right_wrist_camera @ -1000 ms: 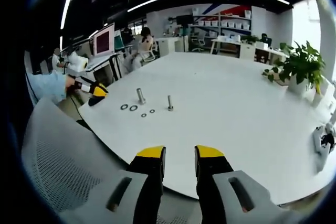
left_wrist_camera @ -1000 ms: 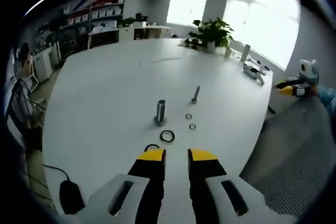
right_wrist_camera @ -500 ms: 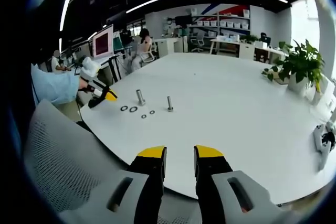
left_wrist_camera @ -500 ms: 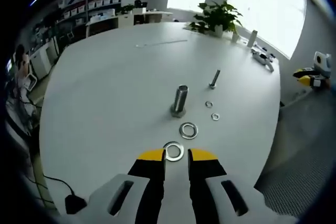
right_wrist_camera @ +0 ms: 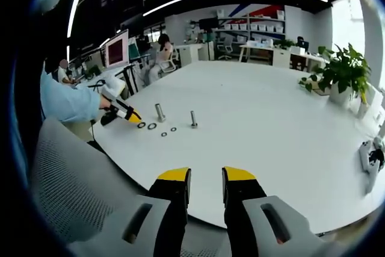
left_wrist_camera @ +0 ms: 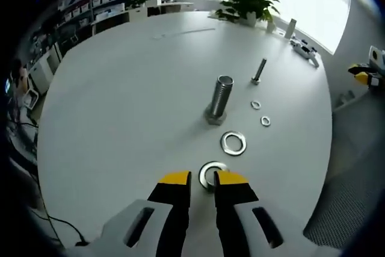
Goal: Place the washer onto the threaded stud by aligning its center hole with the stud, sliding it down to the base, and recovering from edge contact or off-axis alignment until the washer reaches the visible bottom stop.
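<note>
A large steel threaded stud (left_wrist_camera: 220,97) stands upright on the white table (left_wrist_camera: 120,88), with a thinner bolt (left_wrist_camera: 260,70) beyond it. Two small washers (left_wrist_camera: 255,105) lie beside them. One large washer (left_wrist_camera: 233,142) lies flat nearer me. A second large washer (left_wrist_camera: 212,174) lies right at the tips of my open left gripper (left_wrist_camera: 203,180), partly between the jaws. In the right gripper view the left gripper (right_wrist_camera: 126,114), held by a hand in a blue sleeve, reaches the washers (right_wrist_camera: 152,126) next to the stud (right_wrist_camera: 159,111). My right gripper (right_wrist_camera: 206,176) hangs open over the table edge, far from them.
A potted plant (left_wrist_camera: 246,4), a bottle (left_wrist_camera: 292,28) and a small tool (left_wrist_camera: 304,49) sit at the table's far side. A grey mesh chair (right_wrist_camera: 66,191) stands below the table edge. A monitor (right_wrist_camera: 118,46) and a seated person (right_wrist_camera: 163,49) are behind.
The left gripper has moved forward and down to the table; the nearest large washer now lies at its tips. The right gripper has hardly moved.
</note>
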The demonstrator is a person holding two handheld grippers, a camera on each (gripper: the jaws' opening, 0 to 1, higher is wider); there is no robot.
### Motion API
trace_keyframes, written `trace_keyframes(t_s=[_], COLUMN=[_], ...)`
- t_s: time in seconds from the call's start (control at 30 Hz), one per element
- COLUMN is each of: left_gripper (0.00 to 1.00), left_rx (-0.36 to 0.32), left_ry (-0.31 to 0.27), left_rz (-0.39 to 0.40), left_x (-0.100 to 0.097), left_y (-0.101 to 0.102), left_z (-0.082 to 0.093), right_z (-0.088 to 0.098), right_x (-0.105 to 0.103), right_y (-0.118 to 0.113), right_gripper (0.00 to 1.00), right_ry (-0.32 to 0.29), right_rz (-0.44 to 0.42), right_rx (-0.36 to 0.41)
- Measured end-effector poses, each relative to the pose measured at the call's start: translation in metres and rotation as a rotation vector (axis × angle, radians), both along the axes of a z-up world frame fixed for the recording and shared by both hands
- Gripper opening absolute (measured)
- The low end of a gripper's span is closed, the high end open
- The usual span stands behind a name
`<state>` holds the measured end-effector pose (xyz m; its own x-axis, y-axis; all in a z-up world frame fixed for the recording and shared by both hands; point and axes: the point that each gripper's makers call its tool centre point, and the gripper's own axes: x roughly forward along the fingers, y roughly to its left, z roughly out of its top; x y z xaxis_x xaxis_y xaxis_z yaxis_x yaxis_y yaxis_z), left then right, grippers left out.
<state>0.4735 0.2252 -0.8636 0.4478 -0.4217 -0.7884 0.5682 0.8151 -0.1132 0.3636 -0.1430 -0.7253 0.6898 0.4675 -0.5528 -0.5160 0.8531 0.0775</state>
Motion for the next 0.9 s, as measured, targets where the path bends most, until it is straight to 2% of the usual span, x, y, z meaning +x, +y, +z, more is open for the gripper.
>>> trace_keyframes(t_s=[0.1,0.37,0.4,0.57,0.9], left_gripper=[0.13,0.13,0.12,0.12,0.03], left_rx=[-0.010,0.009,0.013,0.023,0.080], left_ry=[0.006,0.013,0.010,-0.008,-0.055], left_rz=[0.011,-0.023,-0.042,-0.040,-0.090], left_x=[0.0016,0.0000,-0.0015,-0.0004,0.0006], left_y=[0.0002,-0.0009,-0.0012,-0.0027,-0.0074], left_z=[-0.0003,-0.0077,-0.0073,-0.0057,-0.0064], right_z=[-0.0007,-0.0006,-0.0005,-0.0012,-0.0015], right_x=[-0.0004,0.0002,0.0004,0.0007,0.0007], right_y=[-0.0002,0.0005,0.0014,0.0011,0.0037], right_gripper=[0.23,0.23,0.23,0.23,0.23], right_ry=[-0.001,-0.003,-0.002,0.001,0.003], right_rz=[0.007,0.005,0.006,0.004,0.005], right_rx=[-0.005,0.002,0.001,0.004,0.005])
